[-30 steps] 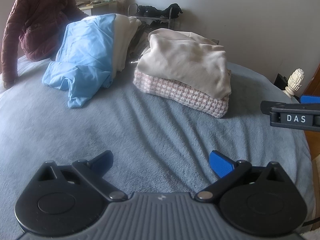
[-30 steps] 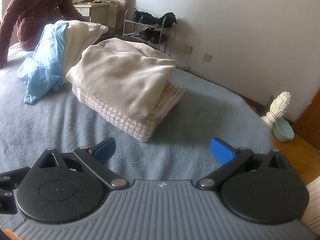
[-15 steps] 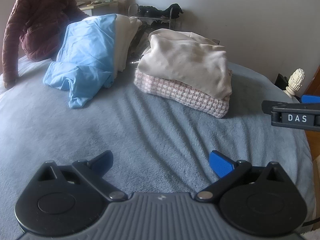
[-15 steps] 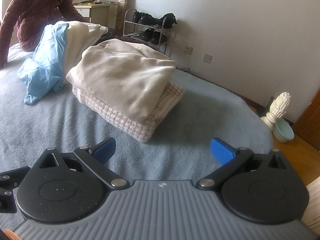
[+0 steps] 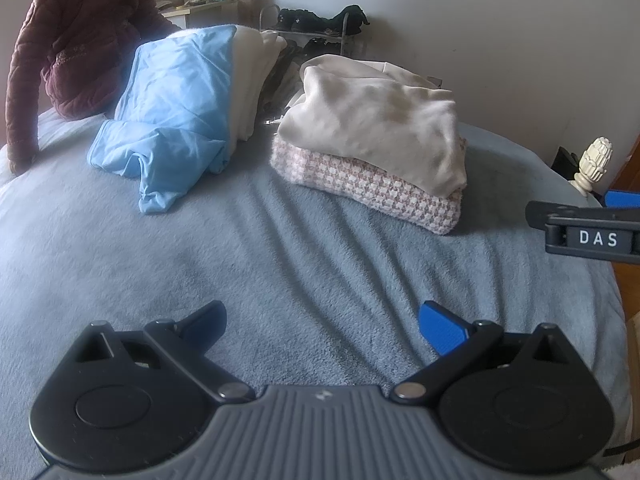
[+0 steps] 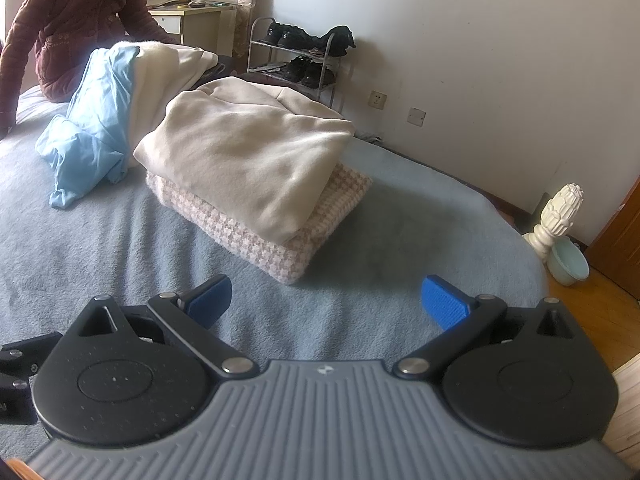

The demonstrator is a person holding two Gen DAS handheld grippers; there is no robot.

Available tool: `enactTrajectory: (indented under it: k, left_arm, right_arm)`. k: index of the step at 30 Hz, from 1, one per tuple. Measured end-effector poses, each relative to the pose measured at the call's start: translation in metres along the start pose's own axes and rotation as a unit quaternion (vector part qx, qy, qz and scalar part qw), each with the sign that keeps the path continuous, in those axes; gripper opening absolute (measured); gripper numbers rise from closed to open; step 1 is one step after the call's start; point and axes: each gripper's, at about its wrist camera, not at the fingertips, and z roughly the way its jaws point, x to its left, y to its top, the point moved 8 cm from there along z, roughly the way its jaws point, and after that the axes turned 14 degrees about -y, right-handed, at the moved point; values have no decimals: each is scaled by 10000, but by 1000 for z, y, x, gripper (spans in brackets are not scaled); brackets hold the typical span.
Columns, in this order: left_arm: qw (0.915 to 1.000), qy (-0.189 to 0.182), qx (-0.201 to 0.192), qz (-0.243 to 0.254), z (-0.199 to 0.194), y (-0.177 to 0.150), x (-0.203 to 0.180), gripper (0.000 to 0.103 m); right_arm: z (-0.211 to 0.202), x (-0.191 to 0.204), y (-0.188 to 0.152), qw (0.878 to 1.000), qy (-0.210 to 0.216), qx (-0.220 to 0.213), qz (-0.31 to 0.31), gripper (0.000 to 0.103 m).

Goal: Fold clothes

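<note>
A folded cream garment (image 5: 380, 120) (image 6: 248, 156) lies on a folded pink houndstooth garment (image 5: 368, 184) (image 6: 256, 236) on the grey-blue bed blanket (image 5: 280, 280) (image 6: 100, 248). To their left is an unfolded heap: a light blue garment (image 5: 172, 112) (image 6: 92, 128) over a cream one (image 5: 248, 80) (image 6: 168, 64). My left gripper (image 5: 322, 322) is open and empty, above bare blanket in front of the clothes. My right gripper (image 6: 326, 298) is open and empty, just in front of the folded stack; its side shows at the right edge of the left wrist view (image 5: 580, 232).
A person in a maroon padded jacket (image 5: 76, 36) (image 6: 72, 20) sits on the bed's far left, hand on the blanket. A shoe rack (image 6: 304, 60) stands by the white wall. A white bedpost finial (image 6: 558, 216), a green basin (image 6: 568, 266) and wooden floor lie off the right edge.
</note>
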Motion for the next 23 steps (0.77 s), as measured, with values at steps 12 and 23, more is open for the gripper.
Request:
enactTrajectory:
  k: [12,23]
  left_arm:
    - [10000,17,18,-13,2,0,1,103]
    - [10000,49,27,-34,2,-1,2,103]
  right_arm:
    - [1,1,0,10000,15,16,-2,102]
    - [2,1,0,10000,28,36,-3,102]
